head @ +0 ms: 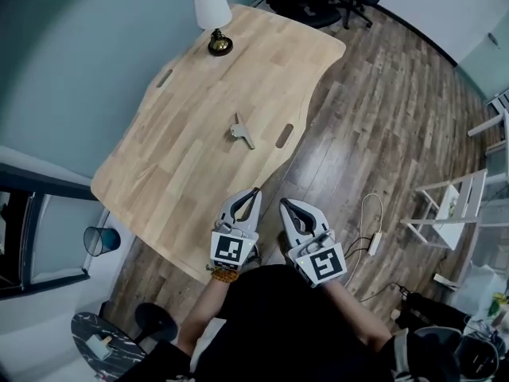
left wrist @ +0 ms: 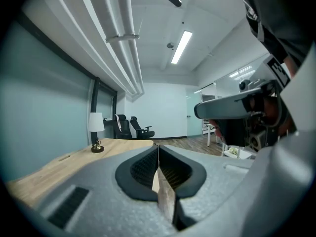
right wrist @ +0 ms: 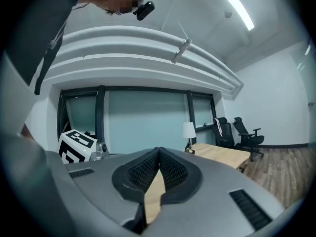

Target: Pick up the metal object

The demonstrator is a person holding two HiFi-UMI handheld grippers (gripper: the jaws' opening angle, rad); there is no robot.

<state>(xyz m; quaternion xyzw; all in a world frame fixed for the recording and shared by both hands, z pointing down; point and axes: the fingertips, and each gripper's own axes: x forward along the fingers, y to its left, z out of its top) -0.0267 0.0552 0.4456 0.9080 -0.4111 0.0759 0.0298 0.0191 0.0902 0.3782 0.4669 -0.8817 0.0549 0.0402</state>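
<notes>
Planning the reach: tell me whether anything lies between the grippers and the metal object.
Nothing visible: bare table separates the metal object from the left gripper and right gripper; the lamp stands beyond it.

Left hand-held gripper (head: 255, 191) and right hand-held gripper (head: 284, 203), held side by side and close together, marker cubes facing up, jaws pointing forward. Both pairs of jaws are closed tip to tip, gripping nothing.
</notes>
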